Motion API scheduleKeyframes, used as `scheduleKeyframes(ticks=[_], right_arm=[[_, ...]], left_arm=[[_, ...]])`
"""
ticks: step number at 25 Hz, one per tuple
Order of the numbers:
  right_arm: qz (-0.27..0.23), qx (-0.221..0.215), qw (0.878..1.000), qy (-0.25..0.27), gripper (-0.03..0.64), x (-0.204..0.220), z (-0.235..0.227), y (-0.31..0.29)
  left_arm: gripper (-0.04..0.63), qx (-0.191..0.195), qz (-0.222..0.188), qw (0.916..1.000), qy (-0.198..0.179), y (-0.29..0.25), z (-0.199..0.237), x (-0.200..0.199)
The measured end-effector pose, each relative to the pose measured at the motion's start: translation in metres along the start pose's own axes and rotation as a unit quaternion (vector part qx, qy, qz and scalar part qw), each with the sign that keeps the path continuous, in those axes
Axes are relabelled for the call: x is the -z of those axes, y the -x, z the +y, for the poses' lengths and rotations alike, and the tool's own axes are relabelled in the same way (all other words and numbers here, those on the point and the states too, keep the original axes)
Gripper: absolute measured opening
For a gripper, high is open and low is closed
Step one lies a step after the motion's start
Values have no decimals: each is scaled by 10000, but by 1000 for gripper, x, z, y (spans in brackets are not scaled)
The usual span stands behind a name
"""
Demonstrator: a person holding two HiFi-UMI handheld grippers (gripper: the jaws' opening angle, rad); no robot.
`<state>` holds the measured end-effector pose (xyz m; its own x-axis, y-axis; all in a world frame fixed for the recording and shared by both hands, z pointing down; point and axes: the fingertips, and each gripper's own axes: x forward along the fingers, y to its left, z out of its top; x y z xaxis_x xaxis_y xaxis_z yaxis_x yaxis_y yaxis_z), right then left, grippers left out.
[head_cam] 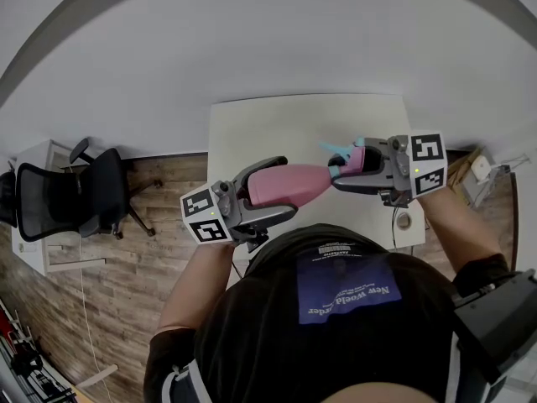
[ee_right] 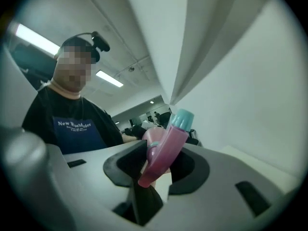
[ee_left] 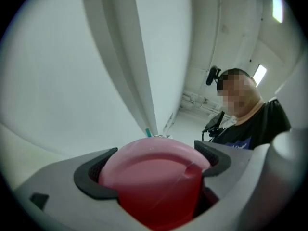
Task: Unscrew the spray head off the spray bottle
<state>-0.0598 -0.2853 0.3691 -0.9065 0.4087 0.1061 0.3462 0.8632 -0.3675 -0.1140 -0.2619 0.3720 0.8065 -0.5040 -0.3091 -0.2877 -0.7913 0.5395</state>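
A pink spray bottle [head_cam: 287, 184] is held level above the white table [head_cam: 277, 133], between my two grippers. My left gripper [head_cam: 267, 193] is shut on the bottle's body, whose round pink base [ee_left: 151, 174] fills the space between its dark pads. My right gripper [head_cam: 346, 171] is shut on the pink spray head [ee_right: 162, 153], whose teal nozzle [ee_right: 182, 119] sticks out past the jaws. In the head view the teal nozzle [head_cam: 336, 149] points to the far side of the table.
A black office chair [head_cam: 71, 196] and a white cabinet [head_cam: 38, 217] stand on the wooden floor at the left. A small round object [head_cam: 404, 221] lies near the table's right front corner. A cardboard box [head_cam: 463, 168] sits at the right.
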Motion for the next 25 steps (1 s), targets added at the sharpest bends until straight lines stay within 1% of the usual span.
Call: scheduleKeyframes(ticks=[2,5,8,10,13,17,20,25], right_arm=[[72,69,9983,573,123,-3,4,2],[148,116,9909,1336,123,-4,13,6],[359,98,9809,1908,123,1,24,8],[413,98,9737,2240,123,2,30,8],[410,212,9631,2653,123,0,37,6],[745,355,9494,3029,123,7,38,3],[980,407,9334,3428,124,9,37,3],[1141,446,9095,3971,124,8,40,0]], left_arm=[[511,53,-113,9994,333,-2,3,0],[511,142,-223,9973,680,-6,2,3],[511,209,-233,9950,947,-8,0,7],[511,246,-237,9932,1116,-8,0,9],[511,339,-302,9904,1309,-7,-3,7],[511,438,-343,9875,1474,-2,-4,6],[511,496,-404,9838,1675,-1,-1,5],[511,578,-544,9771,1972,0,1,6]])
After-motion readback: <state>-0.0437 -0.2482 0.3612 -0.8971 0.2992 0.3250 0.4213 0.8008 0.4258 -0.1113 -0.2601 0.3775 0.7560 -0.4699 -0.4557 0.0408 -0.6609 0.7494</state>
